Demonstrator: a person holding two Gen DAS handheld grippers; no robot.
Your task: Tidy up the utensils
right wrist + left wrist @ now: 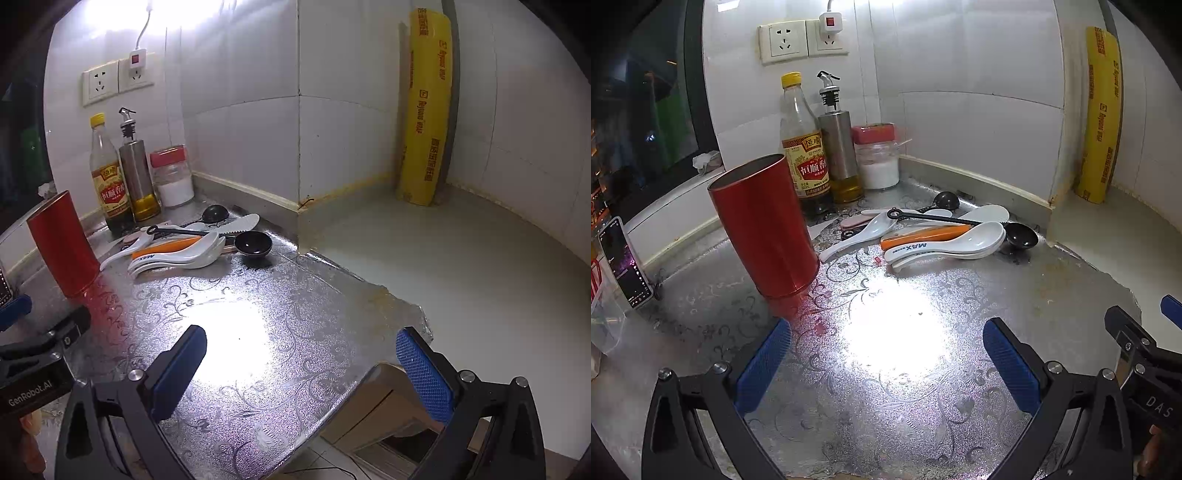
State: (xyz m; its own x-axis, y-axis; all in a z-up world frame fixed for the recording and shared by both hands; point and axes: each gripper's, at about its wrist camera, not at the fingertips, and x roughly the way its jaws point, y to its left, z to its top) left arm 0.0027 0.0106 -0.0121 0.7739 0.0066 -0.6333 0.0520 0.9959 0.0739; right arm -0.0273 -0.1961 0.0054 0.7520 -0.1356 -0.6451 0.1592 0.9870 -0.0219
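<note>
Left gripper [886, 363]: jaws spread wide, nothing between the blue pads, held low over bare patterned counter foil [923, 413]. Right gripper [301, 356]: likewise wide open and empty, poised near the counter's front edge, with floor showing below its right finger. Red canister [764, 225]: upright, open-topped, ahead and left of the left gripper, apparently empty though its inside is not visible; likely the destination. Utensil pile: loose heap just right of the canister toward the wall, comprising nested white ceramic spoons [945, 245], an orange-handled tool [923, 233] lying on them, a long black measuring spoon [1019, 236] laid across the top, a second black scoop [946, 201] behind, and a single white spoon [851, 236] whose handle reaches almost to the canister's base. Hazards, judged: items overlap, so lifting one may drag or flip another; glazed spoons may slip from the pads; the tall, light canister may tip if a handle knocks its rim or the left finger brushes it. Vinegar bottle [803, 147], oil dispenser [839, 147] and red-lidded jar [877, 158] stand close behind, exposed to a wide swing.
</note>
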